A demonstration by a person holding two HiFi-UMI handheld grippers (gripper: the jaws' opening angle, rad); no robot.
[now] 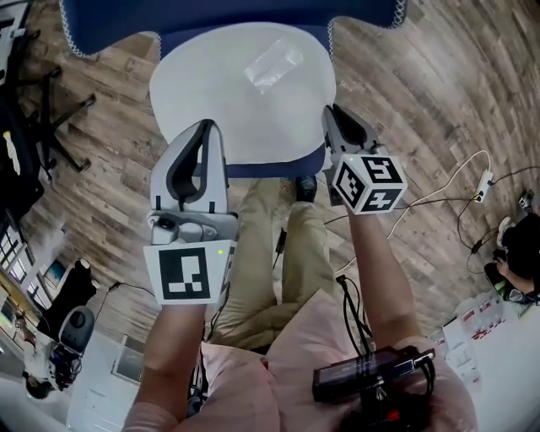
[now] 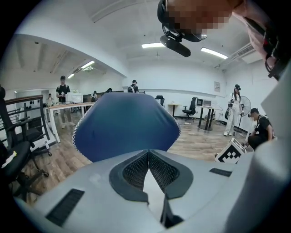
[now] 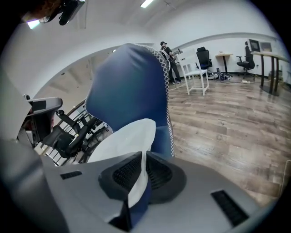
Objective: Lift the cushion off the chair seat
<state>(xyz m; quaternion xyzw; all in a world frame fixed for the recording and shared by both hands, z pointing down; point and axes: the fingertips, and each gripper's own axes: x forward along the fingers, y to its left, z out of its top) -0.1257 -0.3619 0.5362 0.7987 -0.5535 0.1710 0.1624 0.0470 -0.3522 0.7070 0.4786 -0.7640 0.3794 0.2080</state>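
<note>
A white cushion (image 1: 240, 89) lies over the blue chair seat (image 1: 278, 167), below the blue chair back (image 1: 228, 17). A clear plastic patch (image 1: 272, 63) sits on top of the cushion. My left gripper (image 1: 205, 126) is at the cushion's front left edge, my right gripper (image 1: 336, 114) at its front right edge. In the left gripper view the left gripper (image 2: 148, 152) is shut on a thin white strip of cushion (image 2: 152, 186). The right gripper view shows the right gripper (image 3: 144, 154) shut on the white cushion (image 3: 122, 141), with a blue layer (image 3: 138, 207) pinched under it.
The person's legs (image 1: 261, 253) stand just in front of the seat. A black office chair base (image 1: 59, 110) is on the wooden floor at the left. Cables and a power strip (image 1: 485, 181) lie at the right. Desks, chairs and several people fill the room behind.
</note>
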